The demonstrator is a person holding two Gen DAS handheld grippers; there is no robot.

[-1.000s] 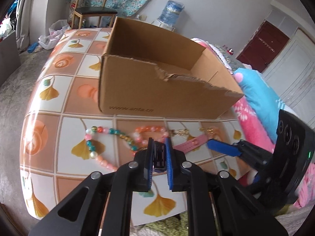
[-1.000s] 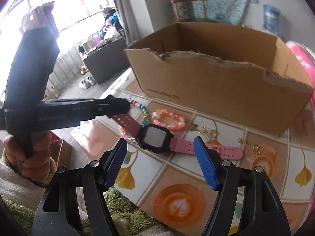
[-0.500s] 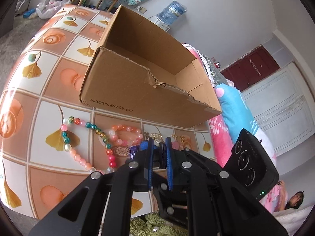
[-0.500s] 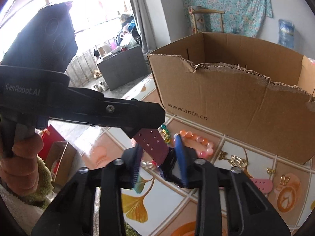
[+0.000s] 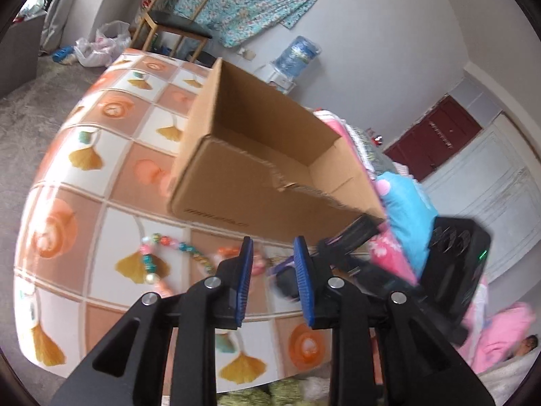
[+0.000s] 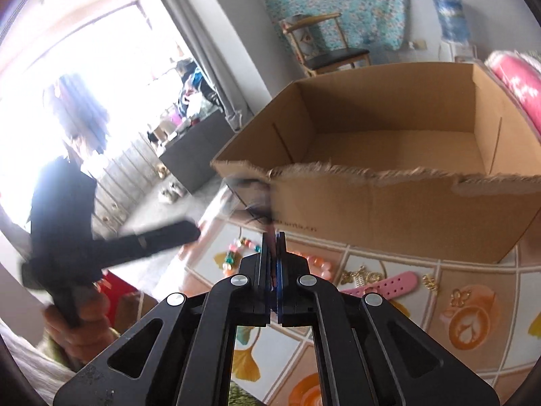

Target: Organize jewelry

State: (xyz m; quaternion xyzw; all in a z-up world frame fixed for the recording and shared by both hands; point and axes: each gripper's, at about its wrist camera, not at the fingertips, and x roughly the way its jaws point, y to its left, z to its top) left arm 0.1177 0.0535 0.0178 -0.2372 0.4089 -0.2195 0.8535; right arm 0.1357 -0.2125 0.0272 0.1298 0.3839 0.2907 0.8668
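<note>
Pink-strapped wristwatch with a black square face [image 5: 286, 282]: blurred in the left view, low centre, just right of the left gripper's [image 5: 273, 284] blue pads. Right gripper [image 6: 273, 260] has its jaws pressed together on a thin dark-pink piece, probably one watch strap. The other pale-pink strap [image 6: 389, 284] lies on the table, right of centre in the right view.

Left gripper jaws are opening, with a clear gap between the pads and nothing pinched. The watch body sits beyond the right pad, not between them as far as the blur allows.

Multicoloured bead necklace [image 5: 169, 247] lies on the tabletop at left centre of the left view. An orange-pink bead bracelet [image 6: 318, 264] is just right of the right gripper's tips. Small gold clasps and charms [image 6: 360, 275] are scattered along the box's near wall.

Open brown cardboard box [image 5: 270, 169] has a ragged, torn near rim and stands upright on the table, mid-frame. The inside looks bare. Its near wall is just beyond both grippers' tips.

Table with an orange-and-white tile pattern and ginkgo leaves [image 5: 101, 169] has open surface to the left of the box. Its near edge runs along the bottom of the frame.

Left hand [image 6: 77, 324] grips its tool's handle at lower left of the right view. Both grippers point downward toward the box front.
</note>
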